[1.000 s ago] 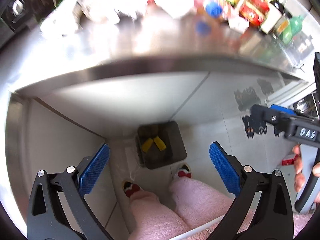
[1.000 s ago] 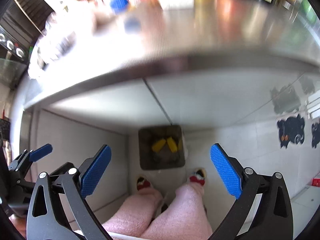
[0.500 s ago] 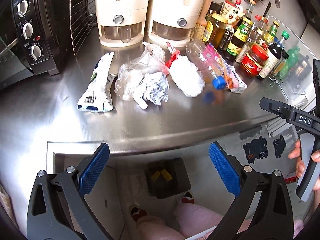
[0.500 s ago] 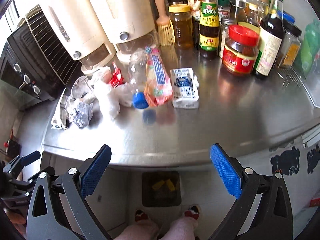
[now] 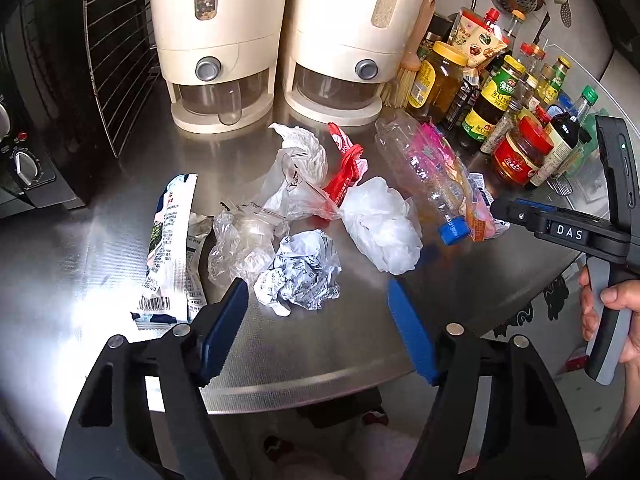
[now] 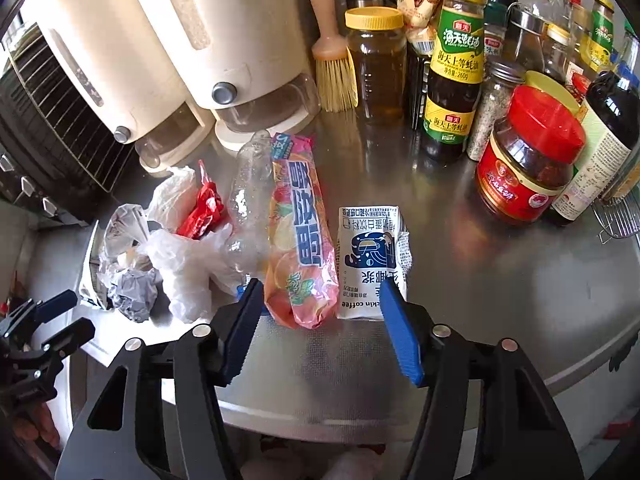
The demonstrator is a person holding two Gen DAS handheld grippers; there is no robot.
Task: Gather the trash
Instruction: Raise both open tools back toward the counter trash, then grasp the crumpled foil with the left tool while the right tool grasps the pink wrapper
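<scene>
Both grippers have come up from the bin to the counter; left gripper point(image 5: 316, 322) and right gripper point(image 6: 320, 328) are closing, empty, near the crumpled paper point(image 5: 298, 276) and pink wrapper point(image 6: 298, 240)

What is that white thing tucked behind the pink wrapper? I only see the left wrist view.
Observer: A flattened carton, lying right beside the wrapper.
Operator: Any writing on it?
Observer: Yes, the word "coffee" near its front edge.
Operator: Is the right gripper holding something?
Observer: No. The right gripper is closing its jaws, and the ends of wrapper and carton show between them, but it grips neither.
</scene>
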